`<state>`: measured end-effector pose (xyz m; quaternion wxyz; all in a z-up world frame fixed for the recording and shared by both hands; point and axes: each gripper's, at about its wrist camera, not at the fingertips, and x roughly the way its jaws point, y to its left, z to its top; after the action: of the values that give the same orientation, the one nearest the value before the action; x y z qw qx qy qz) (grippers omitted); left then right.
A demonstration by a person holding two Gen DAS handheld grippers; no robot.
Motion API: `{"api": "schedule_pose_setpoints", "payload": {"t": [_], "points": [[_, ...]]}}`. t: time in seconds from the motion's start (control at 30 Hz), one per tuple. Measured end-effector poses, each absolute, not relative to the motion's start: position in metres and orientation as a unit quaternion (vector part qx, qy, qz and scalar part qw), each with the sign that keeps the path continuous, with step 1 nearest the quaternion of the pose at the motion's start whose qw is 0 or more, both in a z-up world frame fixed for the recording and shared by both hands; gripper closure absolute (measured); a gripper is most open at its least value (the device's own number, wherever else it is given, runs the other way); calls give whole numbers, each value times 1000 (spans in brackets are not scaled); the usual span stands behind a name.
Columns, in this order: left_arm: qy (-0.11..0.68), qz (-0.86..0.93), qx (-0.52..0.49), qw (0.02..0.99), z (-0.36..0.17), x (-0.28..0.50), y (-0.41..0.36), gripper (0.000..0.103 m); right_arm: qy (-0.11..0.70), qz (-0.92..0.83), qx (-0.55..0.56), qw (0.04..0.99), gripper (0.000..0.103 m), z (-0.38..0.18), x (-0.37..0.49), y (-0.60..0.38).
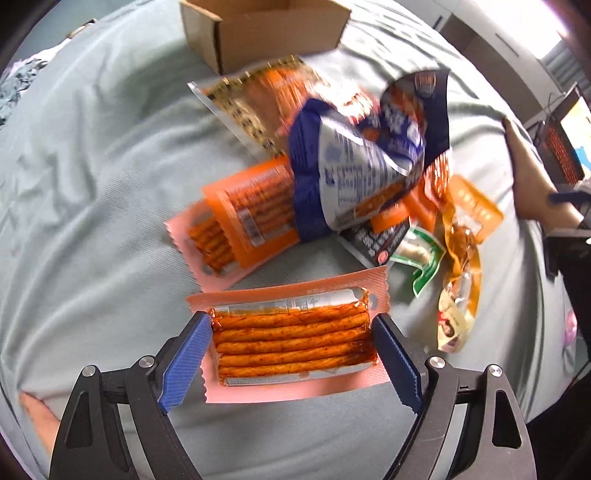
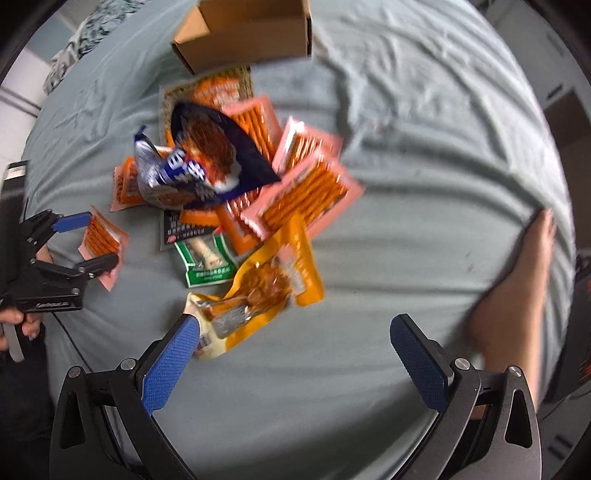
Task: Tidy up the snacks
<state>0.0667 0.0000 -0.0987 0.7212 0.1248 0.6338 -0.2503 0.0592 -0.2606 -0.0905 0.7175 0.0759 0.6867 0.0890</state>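
Observation:
A pile of snack packs lies on a grey-green sheet [image 1: 92,221]. My left gripper [image 1: 291,354] is open, its blue fingers on either side of a pink pack of orange spicy sticks [image 1: 291,339]; contact is unclear. Beyond it lie another pink stick pack [image 1: 236,225], a crumpled blue-and-silver bag [image 1: 354,162], a green pack [image 1: 421,258] and a yellow pack [image 1: 461,258]. My right gripper [image 2: 295,365] is open and empty, its left finger [image 2: 170,365] beside the yellow pack [image 2: 258,291]. The left gripper [image 2: 86,240] around its pack [image 2: 101,240] shows at the left of the right wrist view.
An open cardboard box [image 1: 266,29] stands on the sheet behind the pile; it also shows in the right wrist view [image 2: 243,33]. A bare foot [image 2: 517,280] rests on the sheet to the right. More stick packs [image 2: 310,199] lie in the pile.

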Motion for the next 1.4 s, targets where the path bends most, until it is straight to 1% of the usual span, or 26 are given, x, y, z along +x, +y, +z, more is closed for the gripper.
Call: {"api": "schedule_pose_setpoints", "payload": {"t": [0.03, 0.07, 0.1, 0.17, 0.2, 0.23, 0.3, 0.33, 0.37, 0.4, 0.43, 0.47, 0.5, 0.53, 0.6, 0.67, 0.8, 0.97, 1.0, 1.13, 1.23, 1.4], "points": [[629, -249, 124, 726, -93, 68, 2, 15, 701, 89, 96, 701, 0, -102, 62, -262], [625, -248, 123, 730, -100, 71, 4, 15, 718, 87, 123, 680, 0, -118, 67, -265], [623, -248, 121, 732, -97, 71, 6, 15, 726, 85, 148, 666, 0, -130, 72, -269], [621, -245, 117, 735, -95, 73, 13, 15, 734, 74, 182, 650, 0, -148, 81, -277], [619, -244, 117, 737, -104, 73, 16, 15, 734, 63, 199, 646, 0, -158, 89, -283], [618, -243, 119, 739, -107, 73, 18, 15, 731, 61, 201, 649, 0, -163, 95, -286], [615, -242, 122, 741, -116, 70, 19, 15, 728, 62, 163, 663, 0, -169, 108, -285], [613, -241, 121, 742, -115, 70, 20, 15, 728, 66, 144, 667, 3, -170, 111, -282], [613, -242, 118, 743, -114, 71, 21, 15, 729, 81, 110, 670, 17, -172, 116, -276], [613, -241, 116, 744, -115, 69, 21, 15, 730, 93, 105, 668, 27, -173, 116, -273], [613, -241, 113, 744, -115, 69, 22, 15, 729, 123, 119, 663, 44, -172, 117, -269], [612, -241, 111, 745, -114, 71, 22, 15, 726, 142, 131, 660, 69, -169, 117, -267], [612, -241, 110, 745, -115, 71, 21, 15, 726, 148, 128, 659, 74, -166, 117, -264], [611, -243, 110, 745, -114, 72, 21, 15, 725, 153, 103, 664, 78, -159, 116, -258], [608, -243, 111, 747, -112, 72, 20, 15, 717, 164, 72, 674, 100, -147, 113, -249], [606, -241, 110, 750, -110, 74, 17, 15, 714, 183, 66, 673, 102, -136, 108, -245], [592, -239, 104, 763, -96, 73, 19, 15, 685, 215, 46, 695, 102, -102, 93, -245], [568, -229, 90, 786, -69, 77, 28, 15, 635, 251, 113, 722, 103, -45, 79, -290], [564, -224, 83, 791, -63, 79, 31, 15, 614, 256, 131, 735, 103, -26, 77, -305], [547, -206, 45, 810, -39, 97, 40, 15, 549, 267, 180, 771, 103, 17, 59, -353], [540, -198, 22, 818, -21, 118, 39, 15, 509, 262, 209, 793, 103, 38, 53, -380], [519, -188, 37, 833, 5, 162, 11, 15, 445, 224, 207, 842, 103, 64, 45, -399]]}}
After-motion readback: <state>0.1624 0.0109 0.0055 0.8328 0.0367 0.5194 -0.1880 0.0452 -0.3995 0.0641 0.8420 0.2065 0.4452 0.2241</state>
